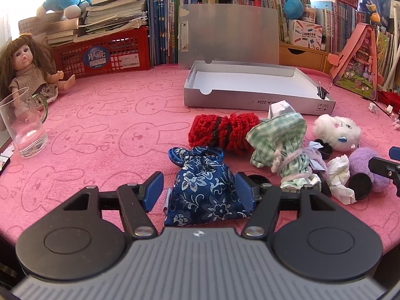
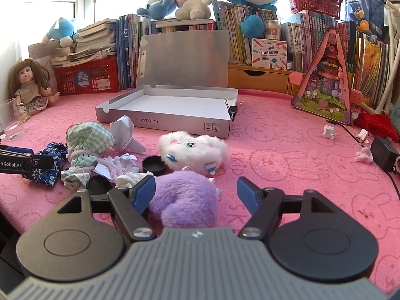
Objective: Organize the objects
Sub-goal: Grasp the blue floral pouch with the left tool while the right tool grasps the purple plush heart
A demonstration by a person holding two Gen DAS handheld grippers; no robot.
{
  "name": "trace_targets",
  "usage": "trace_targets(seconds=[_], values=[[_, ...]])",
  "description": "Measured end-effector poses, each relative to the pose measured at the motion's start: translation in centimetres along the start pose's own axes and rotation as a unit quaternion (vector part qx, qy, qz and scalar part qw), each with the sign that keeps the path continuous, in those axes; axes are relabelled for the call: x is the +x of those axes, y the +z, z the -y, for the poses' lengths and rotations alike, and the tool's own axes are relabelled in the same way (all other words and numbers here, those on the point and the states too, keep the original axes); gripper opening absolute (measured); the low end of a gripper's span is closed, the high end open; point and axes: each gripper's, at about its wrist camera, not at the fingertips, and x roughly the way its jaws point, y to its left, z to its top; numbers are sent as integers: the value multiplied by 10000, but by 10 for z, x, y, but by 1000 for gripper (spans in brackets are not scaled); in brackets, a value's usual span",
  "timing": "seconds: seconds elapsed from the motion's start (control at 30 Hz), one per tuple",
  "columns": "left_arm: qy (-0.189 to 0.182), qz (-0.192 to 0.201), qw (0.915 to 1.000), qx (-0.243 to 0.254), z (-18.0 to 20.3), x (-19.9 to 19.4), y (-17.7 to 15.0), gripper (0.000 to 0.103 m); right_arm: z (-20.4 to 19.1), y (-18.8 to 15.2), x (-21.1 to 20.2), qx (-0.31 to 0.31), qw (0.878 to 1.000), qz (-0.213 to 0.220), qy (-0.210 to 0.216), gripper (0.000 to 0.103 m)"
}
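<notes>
Item: blue brocade pouch [image 1: 202, 187], drawstring neck pointing away toward the silver file box [image 1: 250, 97], lying on the pink bench [image 1: 100, 125] squarely between the jaws of the left gripper [image 1: 200, 191]. Long axis runs along the line of the fingers, gathered top farthest from the camera. Jaws about half open; the right-side pad sits against the cloth, the left-side pad stands clear with bench showing in the gap (no squeeze, so not held).

Just beyond the pouch, nearer the box: red knitted roll [image 1: 225, 132], green gingham doll garment [image 1: 280, 145].

Item: purple plush [image 2: 185, 197], nearer side of the box, between the jaws of the right gripper [image 2: 196, 195]. Jaws wide; left-side pad touching fur, right-side pad well off (not gripped). White plush [image 2: 195, 150] just behind it.

Judgement: left hand nearer the pouch, right hand nearer the purple plush; box empty, lid up.
</notes>
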Motion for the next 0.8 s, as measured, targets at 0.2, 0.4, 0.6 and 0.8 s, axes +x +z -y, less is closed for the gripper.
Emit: trace_targets(seconds=[0.2,0.4,0.6,0.8], values=[[51,-130,9999,4,4,11,-5,74,-12,-6,8,-235,9996,-152,-14,82],[110,-120,9999,5,3,17,-9,80,-20,-9,16,-376,9990,-250,18,82],[91,-134,9999,-25,1,20,-10,85,-18,-13,22,-358,9985,-415,-11,82],[230,20,9997,60,-8,12,-10,85,-12,-16,18,-370,9987,-353,-28,84]])
